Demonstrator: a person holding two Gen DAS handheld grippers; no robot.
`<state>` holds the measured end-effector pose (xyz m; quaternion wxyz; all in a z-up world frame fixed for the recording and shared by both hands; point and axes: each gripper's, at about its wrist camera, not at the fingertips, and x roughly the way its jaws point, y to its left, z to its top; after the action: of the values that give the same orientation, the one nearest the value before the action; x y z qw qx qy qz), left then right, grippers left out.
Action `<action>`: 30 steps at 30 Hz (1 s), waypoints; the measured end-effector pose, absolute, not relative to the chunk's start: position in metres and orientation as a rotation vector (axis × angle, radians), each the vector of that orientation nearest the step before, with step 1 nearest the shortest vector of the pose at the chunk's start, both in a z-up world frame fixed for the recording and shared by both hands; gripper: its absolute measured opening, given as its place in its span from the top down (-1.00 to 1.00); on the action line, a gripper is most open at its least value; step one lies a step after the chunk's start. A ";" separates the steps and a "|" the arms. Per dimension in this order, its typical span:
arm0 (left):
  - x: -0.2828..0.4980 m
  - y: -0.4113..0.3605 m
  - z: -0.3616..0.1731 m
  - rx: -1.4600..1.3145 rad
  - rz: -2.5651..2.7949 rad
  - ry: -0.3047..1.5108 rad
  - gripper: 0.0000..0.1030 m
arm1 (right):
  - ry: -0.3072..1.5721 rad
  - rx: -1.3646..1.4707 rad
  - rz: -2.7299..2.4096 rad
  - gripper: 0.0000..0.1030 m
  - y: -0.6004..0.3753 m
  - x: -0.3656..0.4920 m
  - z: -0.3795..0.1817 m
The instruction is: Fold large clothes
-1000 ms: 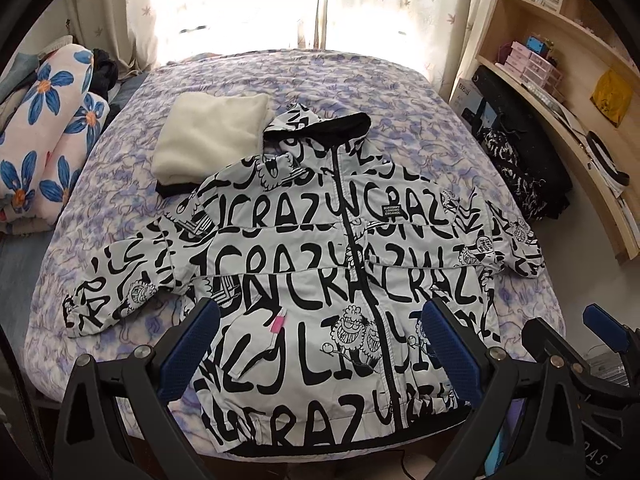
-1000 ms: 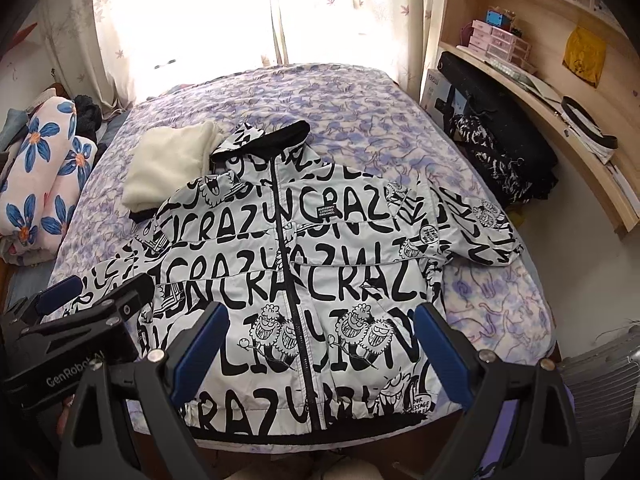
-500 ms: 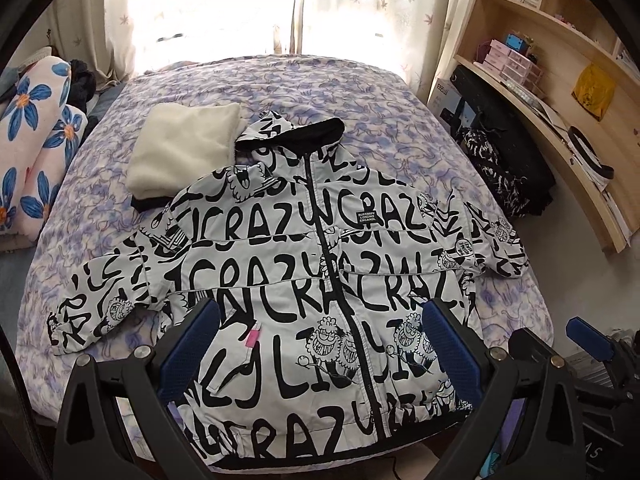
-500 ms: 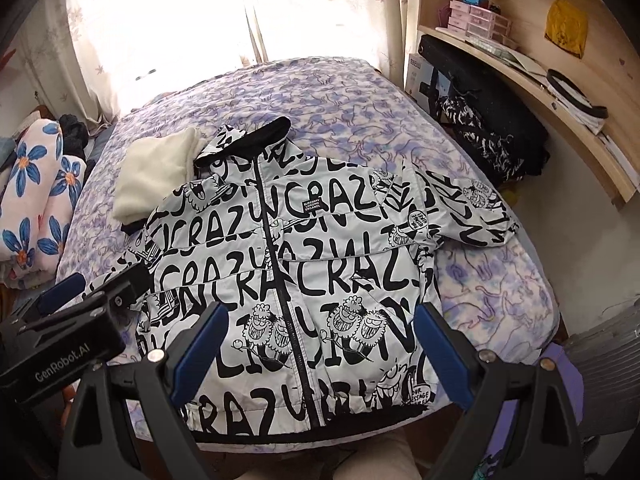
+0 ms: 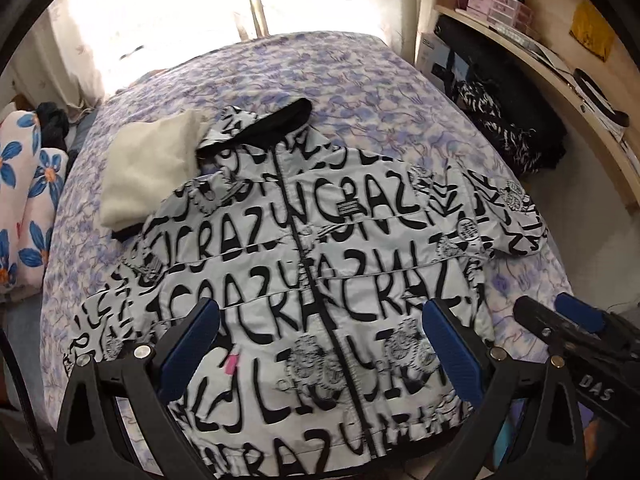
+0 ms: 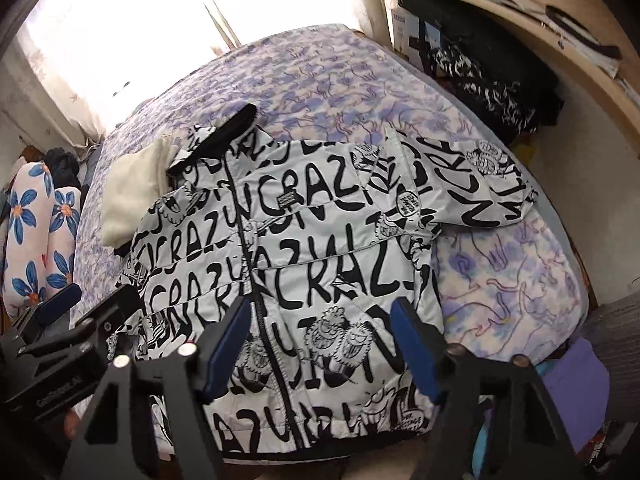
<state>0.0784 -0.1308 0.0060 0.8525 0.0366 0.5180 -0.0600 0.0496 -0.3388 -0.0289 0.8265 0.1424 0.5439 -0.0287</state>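
A white hooded jacket [image 5: 320,264] [image 6: 304,248] covered in black lettering lies face up and zipped on the purple-flowered bed [image 5: 360,92], sleeves spread to both sides. My left gripper [image 5: 320,344] hovers above its lower front, jaws wide and open with nothing between them. Over the hem area right of the zip, my right gripper [image 6: 322,344] has its jaws closing; only air is between the blue pads [image 6: 416,352]. Each gripper shows at the edge of the other's view. The jacket's left sleeve end is hidden in the right wrist view.
A folded cream garment [image 5: 148,172] lies beside the hood. Flowered bedding [image 5: 24,196] is piled left of the bed. Wooden shelves [image 5: 560,64] and black bags [image 5: 508,132] stand on the right. Bare bedspread [image 6: 500,280] shows below the right sleeve.
Both grippers have swung rightward and dropped closer to the jacket, rolling a little. The right gripper's pads stand nearer together than before. The jacket has not moved.
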 end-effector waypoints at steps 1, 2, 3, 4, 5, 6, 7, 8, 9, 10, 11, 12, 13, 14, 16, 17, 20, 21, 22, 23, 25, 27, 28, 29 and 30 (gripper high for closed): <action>0.089 -0.145 0.004 0.077 -0.128 1.099 -0.94 | 1.159 0.302 -0.065 -0.36 -0.350 0.055 -0.034; 0.094 -0.153 0.003 0.080 -0.127 1.104 -0.94 | 1.164 0.302 -0.065 -0.36 -0.360 0.060 -0.039; 0.101 -0.164 0.001 0.088 -0.126 1.109 -0.94 | 1.172 0.305 -0.061 -0.37 -0.371 0.066 -0.044; 0.111 -0.178 -0.002 0.104 -0.123 1.115 -0.94 | 1.178 0.311 -0.057 -0.37 -0.381 0.070 -0.048; 0.119 -0.189 -0.005 0.119 -0.118 1.118 -0.94 | 1.187 0.325 -0.054 -0.37 -0.395 0.076 -0.055; 0.128 -0.202 -0.008 0.137 -0.112 1.122 -0.94 | 1.196 0.338 -0.058 -0.37 -0.407 0.082 -0.061; 0.136 -0.214 -0.012 0.152 -0.107 1.126 -0.94 | 1.209 0.363 -0.063 -0.37 -0.423 0.088 -0.069; 0.144 -0.227 -0.017 0.164 -0.104 1.132 -0.94 | 1.216 0.397 -0.062 -0.37 -0.438 0.093 -0.076; 0.152 -0.237 -0.021 0.171 -0.104 1.138 -0.94 | 1.221 0.428 -0.071 -0.36 -0.454 0.098 -0.083; 0.160 -0.249 -0.026 0.177 -0.106 1.144 -0.94 | 1.229 0.468 -0.084 -0.36 -0.476 0.106 -0.093; 0.167 -0.260 -0.031 0.183 -0.109 1.151 -0.94 | 1.238 0.496 -0.092 -0.36 -0.491 0.111 -0.100; 0.173 -0.271 -0.036 0.190 -0.115 1.158 -0.94 | 1.246 0.524 -0.107 -0.36 -0.505 0.116 -0.106; 0.178 -0.279 -0.040 0.195 -0.120 1.162 -0.94 | 1.251 0.564 -0.130 -0.36 -0.525 0.121 -0.114; 0.185 -0.290 -0.045 0.204 -0.127 1.167 -0.94 | 1.255 0.606 -0.147 -0.36 -0.542 0.125 -0.121; 0.194 -0.307 -0.055 0.219 -0.139 1.173 -0.94 | 1.259 0.690 -0.191 -0.36 -0.579 0.132 -0.137; 0.199 -0.315 -0.059 0.227 -0.142 1.176 -0.94 | 1.262 0.716 -0.211 -0.36 -0.593 0.136 -0.144; 0.214 -0.339 -0.075 0.242 -0.151 1.194 -0.94 | 1.273 0.807 -0.269 -0.36 -0.633 0.141 -0.172; 0.220 -0.347 -0.081 0.245 -0.153 1.201 -0.94 | 1.277 0.824 -0.283 -0.36 -0.643 0.143 -0.180; 0.224 -0.352 -0.085 0.248 -0.155 1.207 -0.94 | 1.290 0.844 -0.304 -0.36 -0.654 0.143 -0.194; 0.229 -0.358 -0.090 0.251 -0.157 1.212 -0.94 | 1.298 0.858 -0.314 -0.36 -0.661 0.145 -0.203; 0.237 -0.369 -0.099 0.258 -0.160 1.221 -0.94 | 1.313 0.902 -0.336 -0.36 -0.679 0.146 -0.228; 0.243 -0.378 -0.107 0.258 -0.161 1.233 -0.94 | 1.326 0.938 -0.385 -0.36 -0.692 0.147 -0.251; 0.245 -0.381 -0.110 0.257 -0.160 1.240 -0.94 | 1.328 0.956 -0.404 -0.36 -0.698 0.147 -0.261; 0.247 -0.383 -0.113 0.255 -0.158 1.247 -0.94 | 1.326 0.968 -0.426 -0.36 -0.703 0.147 -0.270; 0.248 -0.384 -0.115 0.253 -0.157 1.251 -0.94 | 1.325 0.973 -0.444 -0.36 -0.707 0.148 -0.275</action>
<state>0.2481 -0.3839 -0.1148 0.8002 0.1181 0.5834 -0.0731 0.1478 -0.7068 -0.2750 0.6590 0.4298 0.5853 -0.1963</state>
